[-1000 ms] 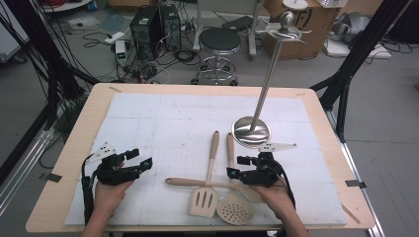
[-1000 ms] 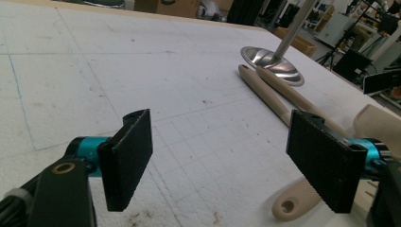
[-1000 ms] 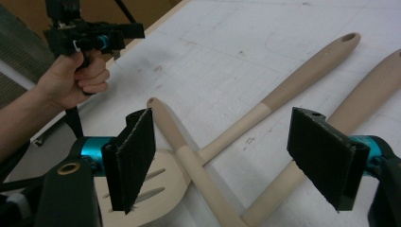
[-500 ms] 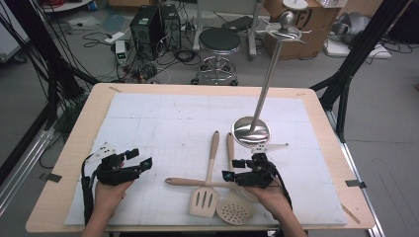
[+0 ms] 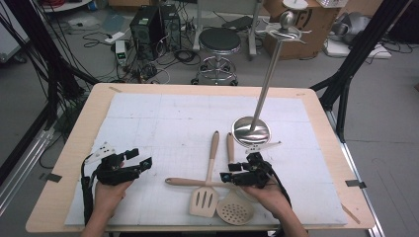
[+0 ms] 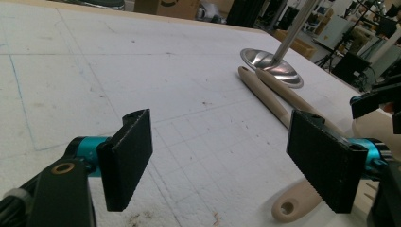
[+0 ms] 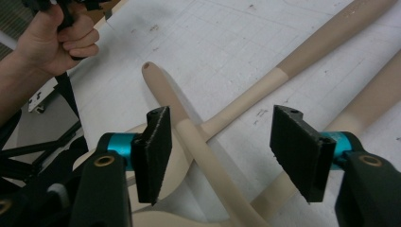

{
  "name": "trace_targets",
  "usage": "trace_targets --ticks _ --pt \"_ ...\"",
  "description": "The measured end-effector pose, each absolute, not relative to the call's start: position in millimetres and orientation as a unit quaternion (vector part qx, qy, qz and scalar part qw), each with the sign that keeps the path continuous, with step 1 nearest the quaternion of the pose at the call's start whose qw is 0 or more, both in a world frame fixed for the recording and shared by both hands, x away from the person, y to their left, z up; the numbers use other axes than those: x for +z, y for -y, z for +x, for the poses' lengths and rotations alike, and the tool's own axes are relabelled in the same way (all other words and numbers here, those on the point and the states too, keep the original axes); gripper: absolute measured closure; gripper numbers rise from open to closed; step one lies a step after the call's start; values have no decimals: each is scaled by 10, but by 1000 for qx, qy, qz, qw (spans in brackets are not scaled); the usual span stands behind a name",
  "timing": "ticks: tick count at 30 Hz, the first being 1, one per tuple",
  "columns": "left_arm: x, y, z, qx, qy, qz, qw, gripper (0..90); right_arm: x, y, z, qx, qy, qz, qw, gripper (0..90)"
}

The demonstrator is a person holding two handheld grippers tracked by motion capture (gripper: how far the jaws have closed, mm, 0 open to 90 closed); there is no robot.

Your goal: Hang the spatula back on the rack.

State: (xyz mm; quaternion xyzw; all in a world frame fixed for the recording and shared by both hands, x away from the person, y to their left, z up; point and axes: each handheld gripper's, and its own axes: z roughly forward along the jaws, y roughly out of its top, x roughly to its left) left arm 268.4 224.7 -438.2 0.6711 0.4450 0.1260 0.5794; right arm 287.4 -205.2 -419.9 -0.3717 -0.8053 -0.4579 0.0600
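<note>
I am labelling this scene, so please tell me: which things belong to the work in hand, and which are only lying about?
In hand: slotted spatula, skimmer, third beige-handled utensil crossing the spatula.
Lying about: metal stand, untouched; stool, computer towers and cardboard box on the floor.

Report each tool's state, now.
Left tool: open, empty.
Right tool: open, jaws just closing around the beige utensil handle, not gripping.

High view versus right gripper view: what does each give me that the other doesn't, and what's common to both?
High view: the metal stand, the stool, the skimmer's perforated head. Right gripper view: the right gripper close up, jaws just closing, astride the crossing handle, pads not touching it. Both: that handle, the spatula handle and the left hand.
</note>
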Motion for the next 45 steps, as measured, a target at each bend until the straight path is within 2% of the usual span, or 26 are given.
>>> trace_targets --ticks 16,40,45 --pt "-4380 -2249 2683 129 -447 670 578 239 -4274 1975 2898 -417 828 -365 83 465" --pt "-4372 -2247 2678 129 -445 671 579 239 -4345 1823 2937 -348 861 -353 111 503" --pt "-4374 -2242 2678 129 -446 669 580 239 -4324 1764 2944 -326 878 -337 95 511"
